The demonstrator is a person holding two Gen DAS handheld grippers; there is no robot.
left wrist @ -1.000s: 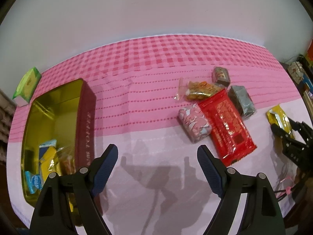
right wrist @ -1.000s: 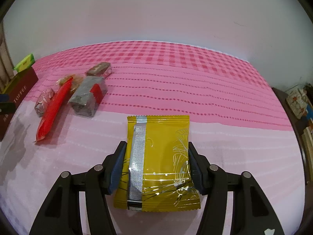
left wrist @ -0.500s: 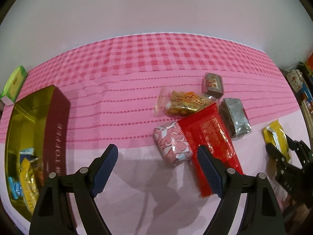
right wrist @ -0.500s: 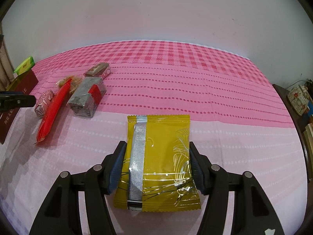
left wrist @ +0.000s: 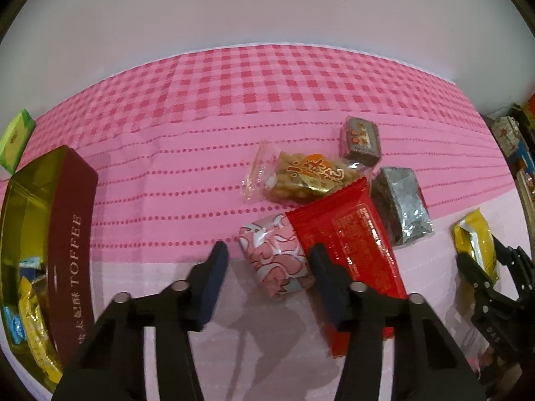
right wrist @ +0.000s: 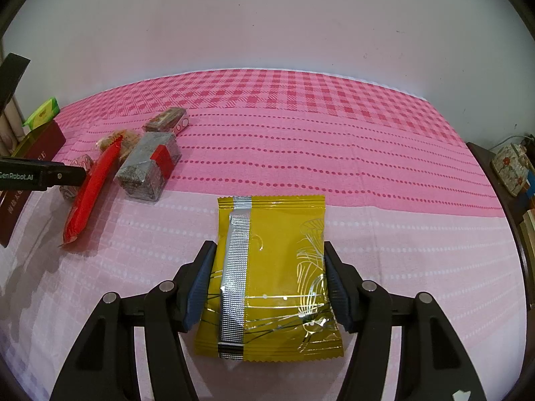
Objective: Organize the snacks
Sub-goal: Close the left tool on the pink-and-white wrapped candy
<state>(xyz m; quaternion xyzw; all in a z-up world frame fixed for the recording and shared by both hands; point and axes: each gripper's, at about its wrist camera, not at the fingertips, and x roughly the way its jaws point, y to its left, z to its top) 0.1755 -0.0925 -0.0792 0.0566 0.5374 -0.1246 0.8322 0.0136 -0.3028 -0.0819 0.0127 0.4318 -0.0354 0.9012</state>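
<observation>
A pink patterned snack (left wrist: 274, 260) lies on the pink cloth, between the fingers of my left gripper (left wrist: 269, 247). The jaws are closing; the left pad (left wrist: 214, 277) still stands a little apart from the wrapper. Partly under the right finger lies a long red packet (left wrist: 347, 244). Behind it are a clear bag of golden snacks (left wrist: 301, 177), a grey foil packet (left wrist: 401, 207) and a small brown packet (left wrist: 361, 137). My right gripper (right wrist: 269, 247) is shut on a flat yellow packet (right wrist: 271, 267) resting on the cloth.
An open gold-lined toffee tin (left wrist: 70, 234) with several wrapped sweets inside stands at the left. A green box (left wrist: 16, 137) sits behind it. A dark shelf with clutter (right wrist: 511, 167) borders the table's right edge. A white wall rises behind.
My left gripper has moved right, away from the tin, and come down around the pink snack, its jaws narrowing. The right gripper and yellow packet have stayed still.
</observation>
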